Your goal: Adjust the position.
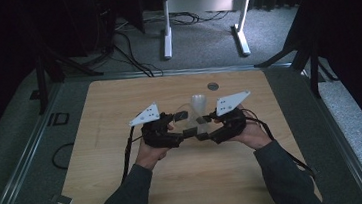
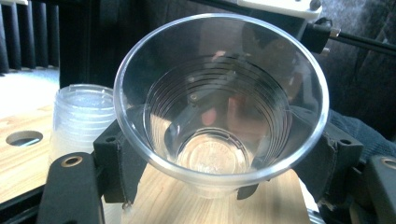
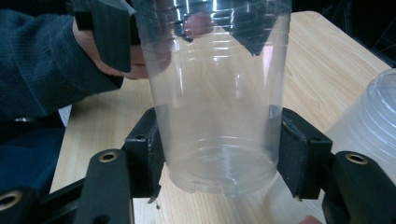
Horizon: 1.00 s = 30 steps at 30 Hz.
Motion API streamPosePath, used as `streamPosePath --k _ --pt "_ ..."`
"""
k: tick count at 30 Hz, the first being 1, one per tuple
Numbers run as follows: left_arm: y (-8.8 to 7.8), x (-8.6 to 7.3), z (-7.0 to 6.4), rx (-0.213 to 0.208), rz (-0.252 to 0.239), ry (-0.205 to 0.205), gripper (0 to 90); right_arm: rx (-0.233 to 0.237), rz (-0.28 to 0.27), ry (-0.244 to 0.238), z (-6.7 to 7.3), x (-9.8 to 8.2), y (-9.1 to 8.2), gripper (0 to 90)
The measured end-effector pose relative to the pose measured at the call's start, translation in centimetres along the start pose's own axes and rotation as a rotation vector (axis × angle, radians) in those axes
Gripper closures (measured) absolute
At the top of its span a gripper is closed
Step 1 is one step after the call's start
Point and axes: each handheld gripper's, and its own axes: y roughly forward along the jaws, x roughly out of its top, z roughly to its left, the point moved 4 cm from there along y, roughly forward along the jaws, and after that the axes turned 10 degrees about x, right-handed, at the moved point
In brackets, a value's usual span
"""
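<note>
A clear plastic cup [image 1: 193,123] hangs on its side above the wooden table [image 1: 127,187], between the two grippers, which face each other. In the left gripper view the cup [image 2: 219,107] turns its open mouth to the camera. My left gripper [image 2: 219,168] has a pad against each side just behind the rim. In the right gripper view my right gripper [image 3: 217,154] is shut on the cup's [image 3: 215,116] base end, both pads pressing the wall. In the high view the left gripper [image 1: 186,124] and right gripper [image 1: 202,128] nearly meet.
A stack of clear cups [image 1: 198,100] stands upside down just beyond the grippers, also seen as a stack [image 2: 81,116] and a stack [image 3: 369,126]. A round hole [image 1: 212,86] is set in the table's far edge. A white desk frame [image 1: 200,4] stands on the floor behind.
</note>
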Motion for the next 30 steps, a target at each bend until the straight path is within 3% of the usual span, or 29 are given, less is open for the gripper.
streamPosePath --k 14,30 --pt "-0.35 0.55 0.06 0.027 -0.102 -0.033 24.3 0.015 -0.048 0.021 0.0 0.17 0.08 40.7" --pt "-0.35 0.65 0.0 0.032 -0.11 -0.028 27.7 0.03 -0.047 0.031 0.04 0.07 0.38 40.0"
